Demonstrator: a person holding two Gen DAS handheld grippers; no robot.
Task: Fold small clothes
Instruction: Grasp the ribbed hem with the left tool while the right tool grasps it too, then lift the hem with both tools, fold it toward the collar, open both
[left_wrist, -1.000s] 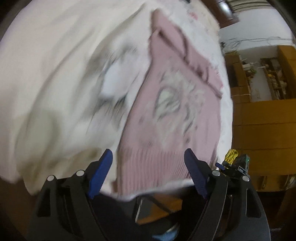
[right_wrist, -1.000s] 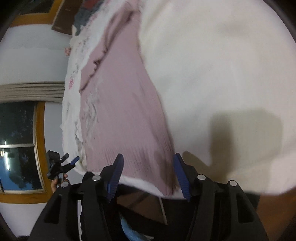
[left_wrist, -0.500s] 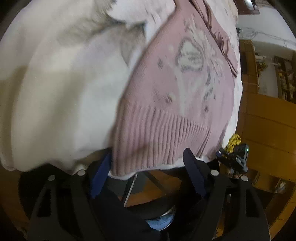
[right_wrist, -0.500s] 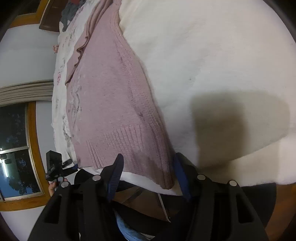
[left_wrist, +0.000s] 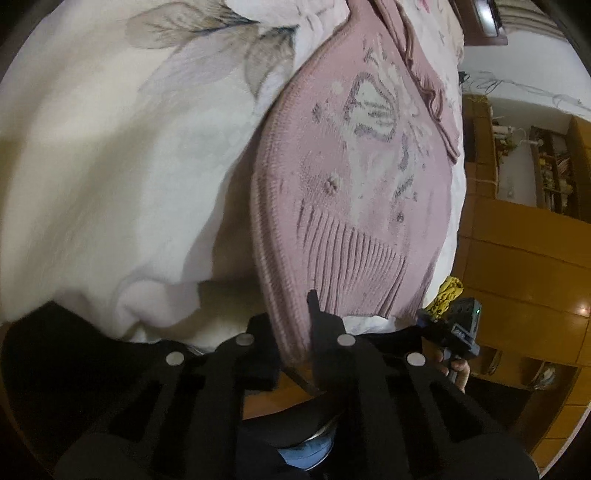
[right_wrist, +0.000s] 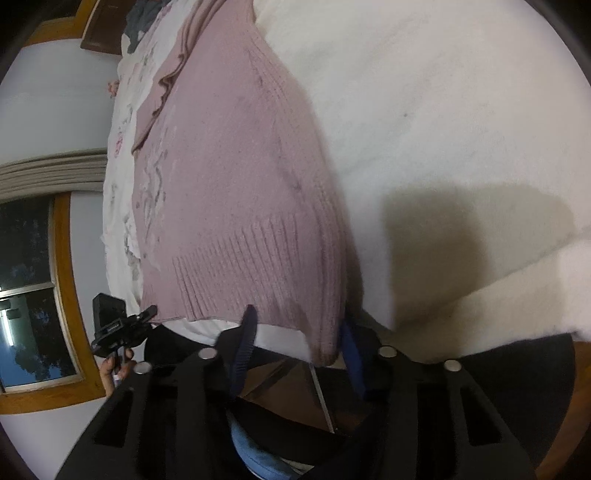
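A pink knitted sweater (left_wrist: 362, 177) with a pale pattern lies flat on white bedding (left_wrist: 110, 166), ribbed hem toward me. My left gripper (left_wrist: 295, 325) is shut on the hem's left corner, and the knit bunches between its fingers (left_wrist: 316, 310). In the right wrist view the sweater (right_wrist: 236, 177) shows its plain right side. My right gripper (right_wrist: 297, 336) stands open around the hem's right corner, which hangs close to the right finger (right_wrist: 349, 343). Each view shows the other gripper at the hem's far end, held by a hand.
The bedding (right_wrist: 443, 110) drops off at the near edge over a brown floor. Wooden cabinets (left_wrist: 517, 258) stand to the right of the bed, with a yellow cloth (left_wrist: 448, 291) near them. A wood-framed window (right_wrist: 26, 277) and a white wall are on the left.
Both grippers came down to the sweater's hem. The left one went from wide open to shut on the left corner. The right fingers narrowed slightly around the right corner.
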